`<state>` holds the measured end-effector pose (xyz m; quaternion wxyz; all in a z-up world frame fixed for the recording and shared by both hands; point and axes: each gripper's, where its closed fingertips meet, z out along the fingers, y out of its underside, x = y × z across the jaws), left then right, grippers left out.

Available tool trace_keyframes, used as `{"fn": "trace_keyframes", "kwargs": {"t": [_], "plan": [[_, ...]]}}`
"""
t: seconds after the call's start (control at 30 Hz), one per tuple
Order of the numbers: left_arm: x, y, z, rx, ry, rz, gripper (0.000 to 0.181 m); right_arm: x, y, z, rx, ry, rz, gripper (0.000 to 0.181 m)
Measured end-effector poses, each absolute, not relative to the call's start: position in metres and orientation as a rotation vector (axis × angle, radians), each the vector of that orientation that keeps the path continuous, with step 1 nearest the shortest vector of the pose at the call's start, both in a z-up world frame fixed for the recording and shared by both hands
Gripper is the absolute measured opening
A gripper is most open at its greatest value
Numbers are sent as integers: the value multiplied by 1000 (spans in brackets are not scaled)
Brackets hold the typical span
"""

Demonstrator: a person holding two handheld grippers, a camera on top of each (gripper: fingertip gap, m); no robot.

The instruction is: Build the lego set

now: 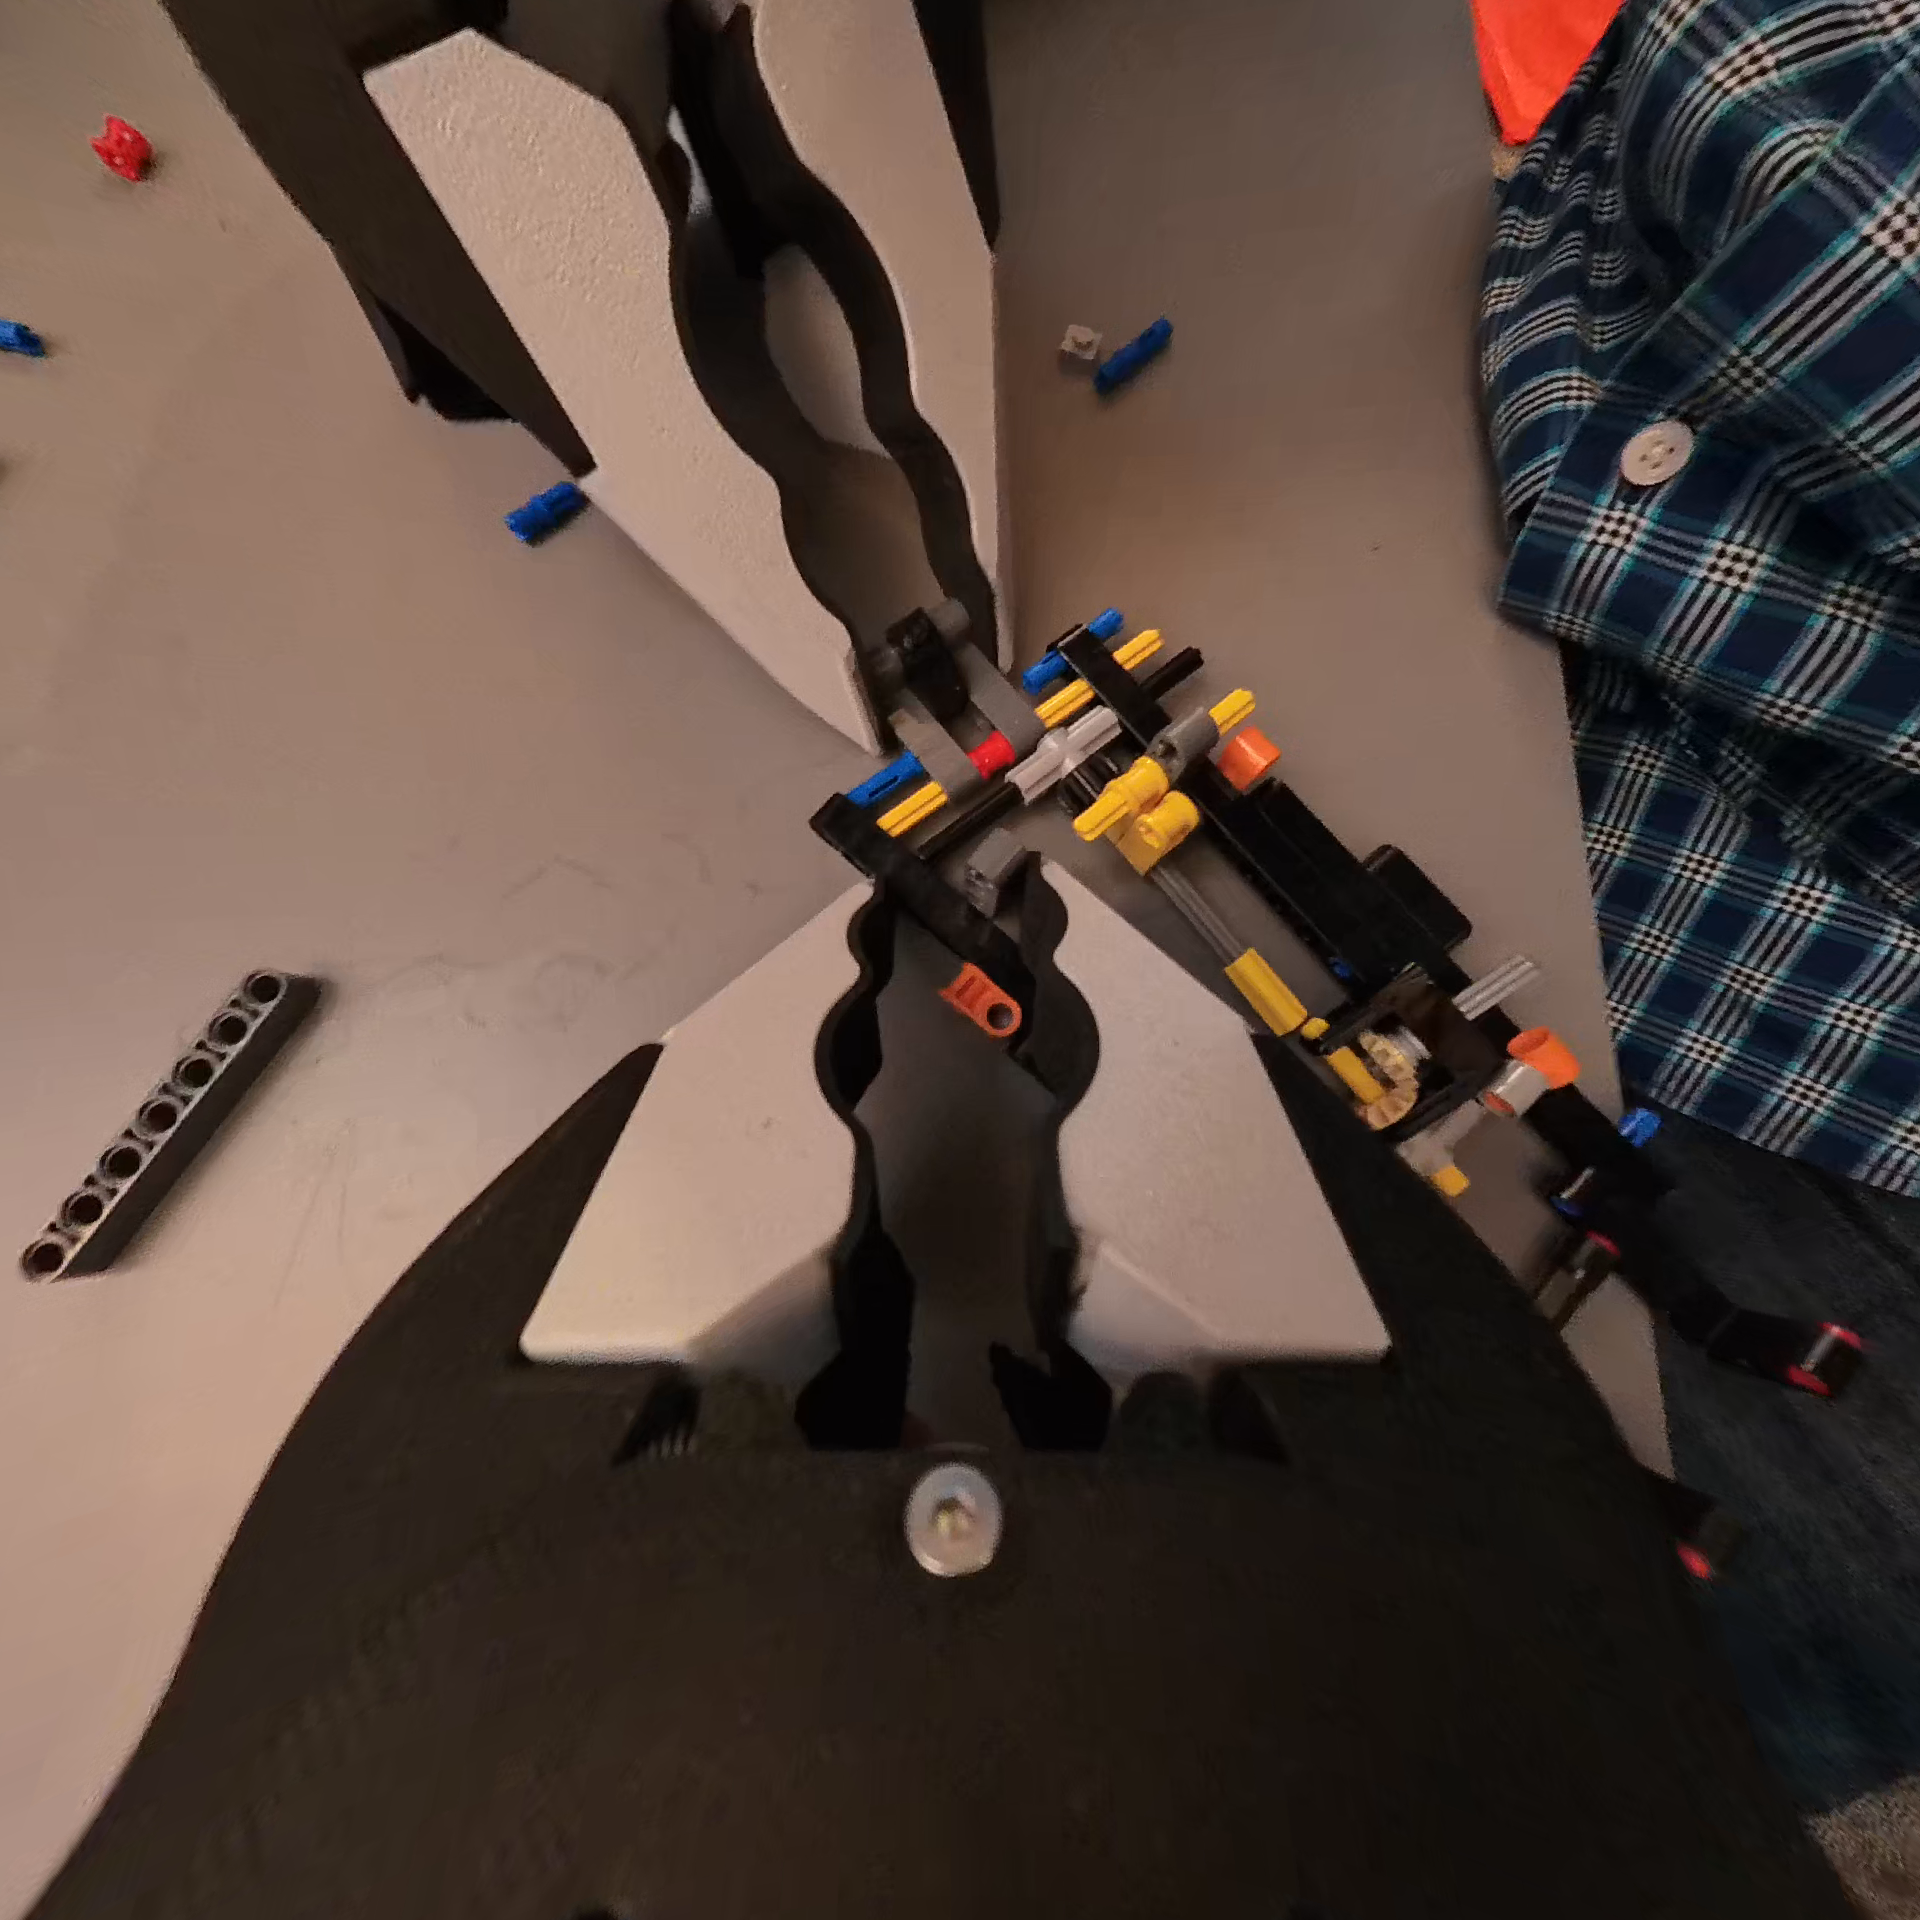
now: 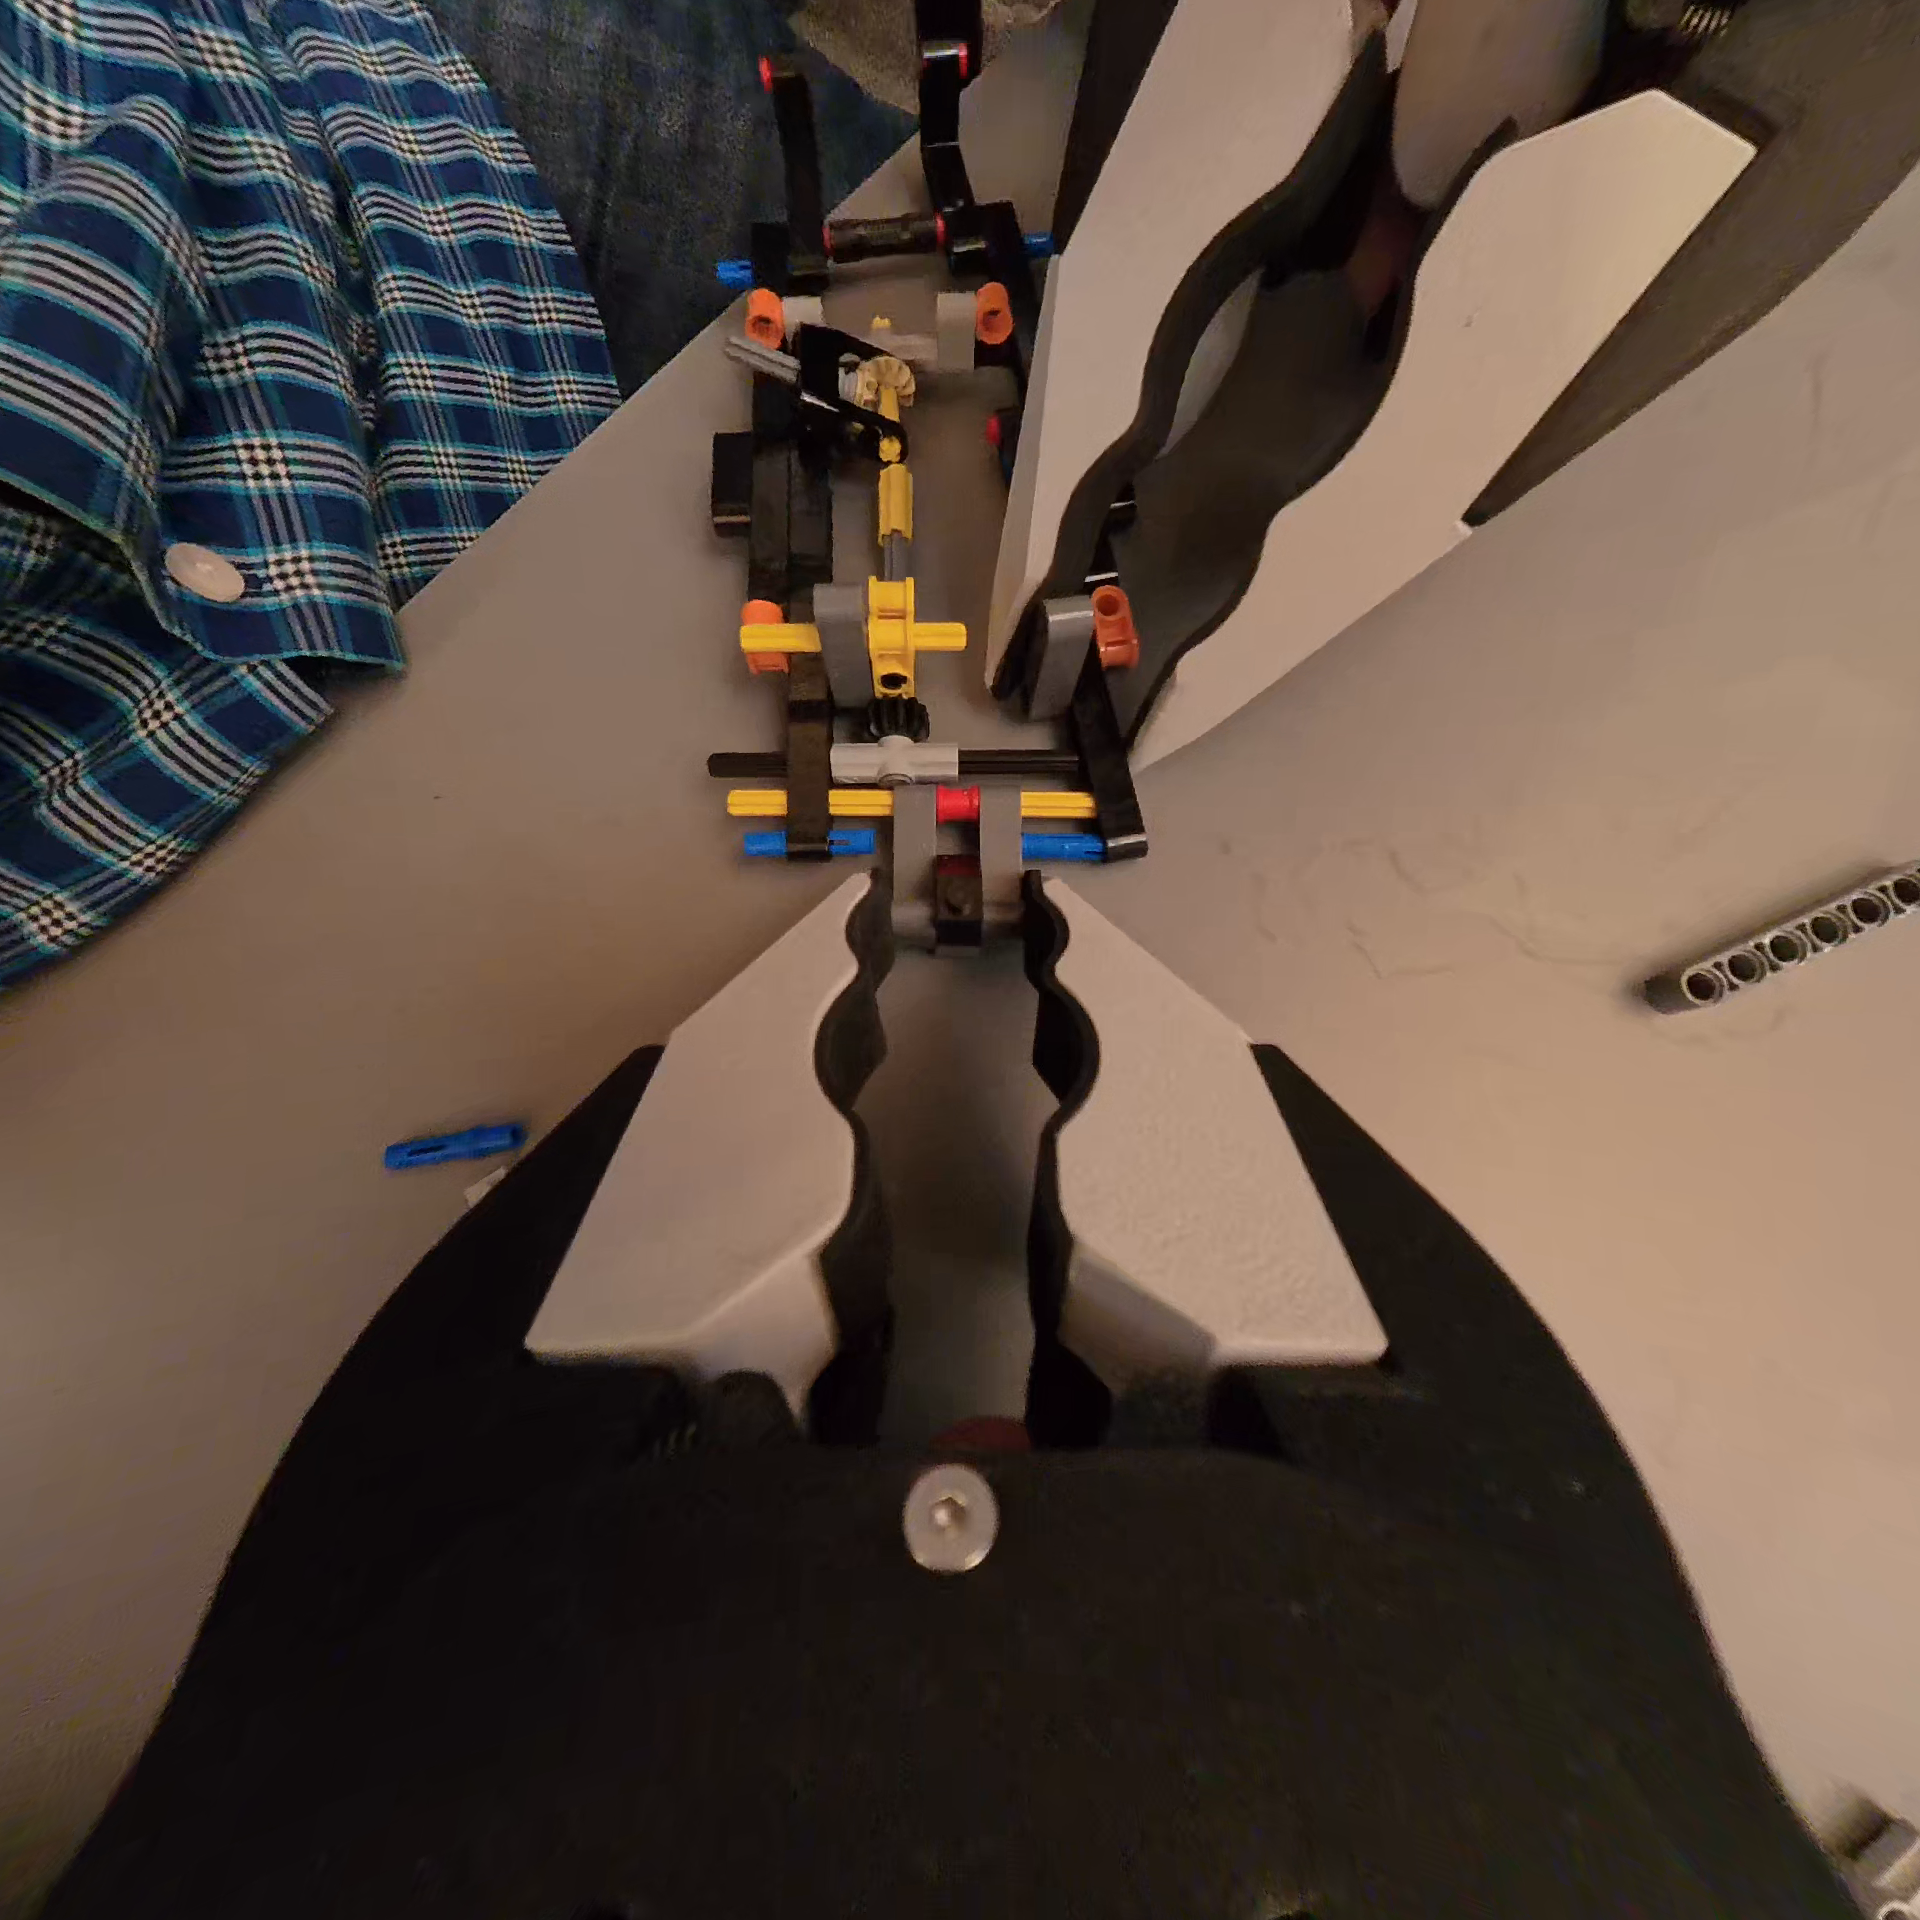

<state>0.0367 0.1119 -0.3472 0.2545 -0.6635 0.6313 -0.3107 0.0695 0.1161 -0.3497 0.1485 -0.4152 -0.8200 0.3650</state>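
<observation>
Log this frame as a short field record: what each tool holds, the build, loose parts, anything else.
left tool: shut on the chassis side beam
right tool: shut on the grey end piece
lego chassis: partly built, lying on the table
loose parts: grey holed beam, blue pins, red connector
other: person's plaid shirt at the table edge

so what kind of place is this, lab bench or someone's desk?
Can't tell which: a plain pale tabletop used as a building surface. A half-built Lego Technic chassis sits near its edge, loose blue pins and a holed beam lie around, and a person's plaid sleeve is alongside.
</observation>
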Motion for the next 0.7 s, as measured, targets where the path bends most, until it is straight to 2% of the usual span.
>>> {"fn": "trace_keyframes", "kwargs": {"t": [0.13,0.2,0.47,0.63,0.7], "plan": [[39,129,-348,-1853,1624,-774,22,72,128,-349,-1244,-2326,1008,26],[38,139,-349,-1883,1573,-740,22,73,134,-349,-1280,-2319,982,37],[37,166,-349,-1991,1371,-649,20,88,159,-345,-1418,-2241,896,57],[28,167,-346,-2041,1306,-689,48,97,165,-335,-1474,-2168,852,55],[19,168,-337,-2048,1258,-702,50,99,168,-328,-1485,-2135,806,55]]}}
